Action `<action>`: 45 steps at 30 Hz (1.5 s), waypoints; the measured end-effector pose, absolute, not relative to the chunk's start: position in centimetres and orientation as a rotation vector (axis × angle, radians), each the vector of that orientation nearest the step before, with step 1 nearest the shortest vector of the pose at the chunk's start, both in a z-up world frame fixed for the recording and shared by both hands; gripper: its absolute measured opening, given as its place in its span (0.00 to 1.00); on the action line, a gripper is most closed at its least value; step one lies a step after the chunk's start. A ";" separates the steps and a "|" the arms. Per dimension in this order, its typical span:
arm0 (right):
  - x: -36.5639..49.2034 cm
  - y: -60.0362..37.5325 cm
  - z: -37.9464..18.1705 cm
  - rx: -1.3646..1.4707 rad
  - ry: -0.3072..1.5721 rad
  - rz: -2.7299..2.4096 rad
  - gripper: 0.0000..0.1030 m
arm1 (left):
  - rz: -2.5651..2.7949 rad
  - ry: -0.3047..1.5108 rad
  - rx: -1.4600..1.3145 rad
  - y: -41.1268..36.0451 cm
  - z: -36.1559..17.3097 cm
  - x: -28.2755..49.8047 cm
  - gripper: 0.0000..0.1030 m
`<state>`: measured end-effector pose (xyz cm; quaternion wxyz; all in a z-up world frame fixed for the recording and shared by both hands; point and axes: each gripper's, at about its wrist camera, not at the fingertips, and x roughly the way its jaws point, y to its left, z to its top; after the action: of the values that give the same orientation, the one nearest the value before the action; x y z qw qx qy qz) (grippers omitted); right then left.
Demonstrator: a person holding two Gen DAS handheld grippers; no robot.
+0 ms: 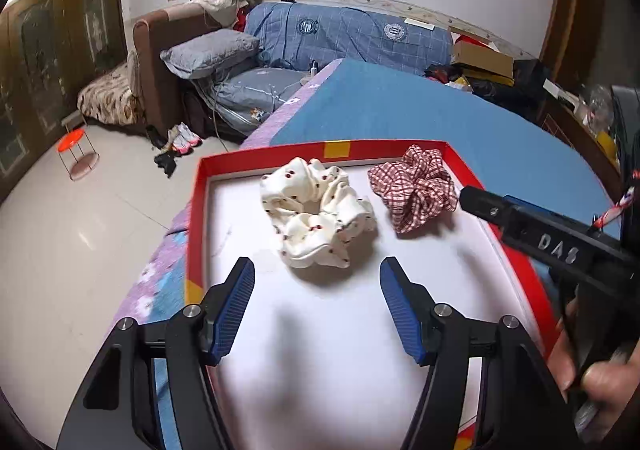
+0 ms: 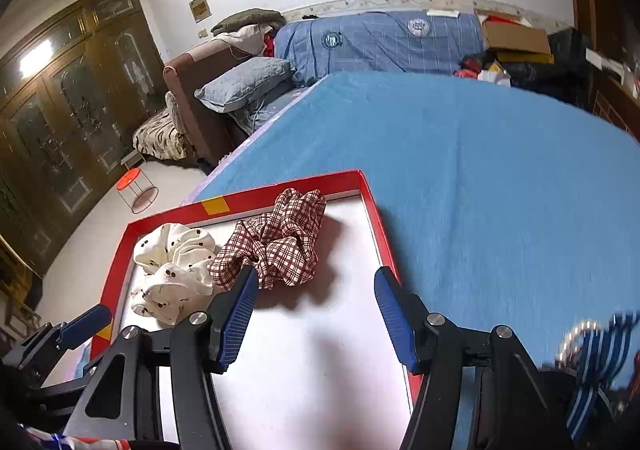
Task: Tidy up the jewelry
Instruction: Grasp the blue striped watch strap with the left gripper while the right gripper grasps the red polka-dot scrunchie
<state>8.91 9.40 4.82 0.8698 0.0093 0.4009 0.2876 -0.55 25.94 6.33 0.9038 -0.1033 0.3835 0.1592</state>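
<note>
The red tray (image 1: 516, 250) has a low rim, so a claw can enter it from above. Its near white floor is bare and gives free room. At the far side two things block the way: the cream scrunchie (image 1: 316, 218) and the checked scrunchie (image 1: 414, 188), lying just beside each other. To the right of the tray, the blue bed cover (image 2: 500, 178) is wide and bare. A striped item (image 2: 596, 362) lies at its near right corner.
</note>
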 end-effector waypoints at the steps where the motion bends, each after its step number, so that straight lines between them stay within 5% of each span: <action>1: 8.5 9.0 4.8 0.035 0.847 0.611 0.63 | 0.328 0.785 -0.205 25.9 6.5 -1.2 0.62; 15: 1.6 1.0 7.9 0.140 0.743 0.687 0.65 | 0.234 0.590 -0.138 18.7 10.5 -6.9 0.64; 34: 0.2 -20.3 7.7 0.340 0.616 0.416 0.64 | -0.052 0.736 -0.064 5.2 8.0 -4.4 0.64; 45: 0.5 -22.9 7.6 0.481 0.633 0.404 0.64 | -0.200 0.851 -0.040 0.5 4.9 0.0 0.63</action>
<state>0.54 -22.90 7.58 0.9022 0.2325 0.3061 0.1954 0.00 0.46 4.92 0.9057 -0.0192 0.4122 -0.0969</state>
